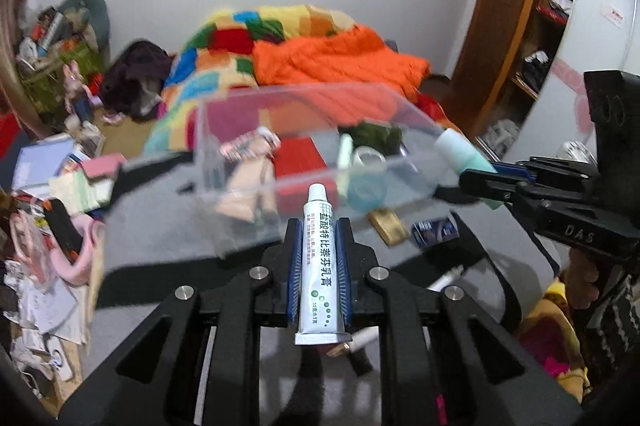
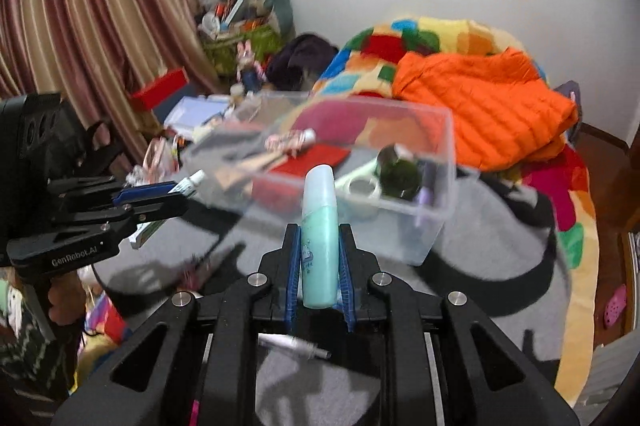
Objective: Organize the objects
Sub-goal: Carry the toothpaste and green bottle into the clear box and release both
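Observation:
My left gripper (image 1: 318, 226) is shut on a white ointment tube (image 1: 319, 262) with printed characters, its cap pointing toward a clear plastic box (image 1: 224, 186). My right gripper (image 2: 320, 230) is shut on a mint-green bottle (image 2: 319, 246) with a pale cap, held upright in front of the same clear box (image 2: 436, 218). The box sits on a grey blanket and holds a red cloth, a tape roll, a dark green round thing and other small items. In the left wrist view the right gripper (image 1: 466, 178) enters from the right with the bottle (image 1: 460, 150). In the right wrist view the left gripper (image 2: 182, 194) shows at the left with the tube (image 2: 188, 184).
A gold-brown small item (image 1: 387, 225) and a blue packet (image 1: 435, 231) lie on the grey blanket (image 1: 160, 226) near the box. A white pen (image 2: 294, 345) lies under the right gripper. Behind are an orange jacket (image 2: 480, 106), a patchwork quilt, piled papers (image 1: 44, 290) and a wooden shelf (image 1: 532, 26).

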A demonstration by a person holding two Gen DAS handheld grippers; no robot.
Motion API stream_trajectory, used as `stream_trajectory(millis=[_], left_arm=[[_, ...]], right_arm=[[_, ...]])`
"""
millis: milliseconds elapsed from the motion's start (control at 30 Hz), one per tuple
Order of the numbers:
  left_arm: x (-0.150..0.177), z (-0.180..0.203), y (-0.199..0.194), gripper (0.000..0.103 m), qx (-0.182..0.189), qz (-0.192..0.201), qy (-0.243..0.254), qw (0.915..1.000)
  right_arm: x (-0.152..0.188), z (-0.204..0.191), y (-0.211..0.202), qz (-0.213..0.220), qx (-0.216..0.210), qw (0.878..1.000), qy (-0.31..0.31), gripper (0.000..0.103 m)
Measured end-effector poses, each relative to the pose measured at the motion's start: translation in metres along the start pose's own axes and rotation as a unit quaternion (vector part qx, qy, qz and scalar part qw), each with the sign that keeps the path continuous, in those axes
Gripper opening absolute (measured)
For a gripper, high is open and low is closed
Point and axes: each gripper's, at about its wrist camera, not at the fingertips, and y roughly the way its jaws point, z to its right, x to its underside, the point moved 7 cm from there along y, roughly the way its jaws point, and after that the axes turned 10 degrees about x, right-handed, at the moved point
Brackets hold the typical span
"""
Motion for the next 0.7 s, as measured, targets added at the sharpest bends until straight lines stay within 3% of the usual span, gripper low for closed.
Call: stream_trajectory(millis=[333,533,700], left_arm=[[-0.036,-0.012,-0.003,0.016,-0.016,0.025,-0.006,0.9995],[-0.052,-0.028,0.019,0.016,-0.012,0.01,-0.023,0.9996],[-0.055,-0.043,0.044,0.016,-0.018,-0.015,-0.039,0.999]], right_arm=[[-0.052,-0.001,-0.005,0.049,0.019,0.999,0.016,0.016],[-0.066,-0.011,0.016,0.044,0.035,0.998,-0.005,0.016],[-0.065,-0.012,0.049,0.014,0.045,0.999,-0.015,0.016]])
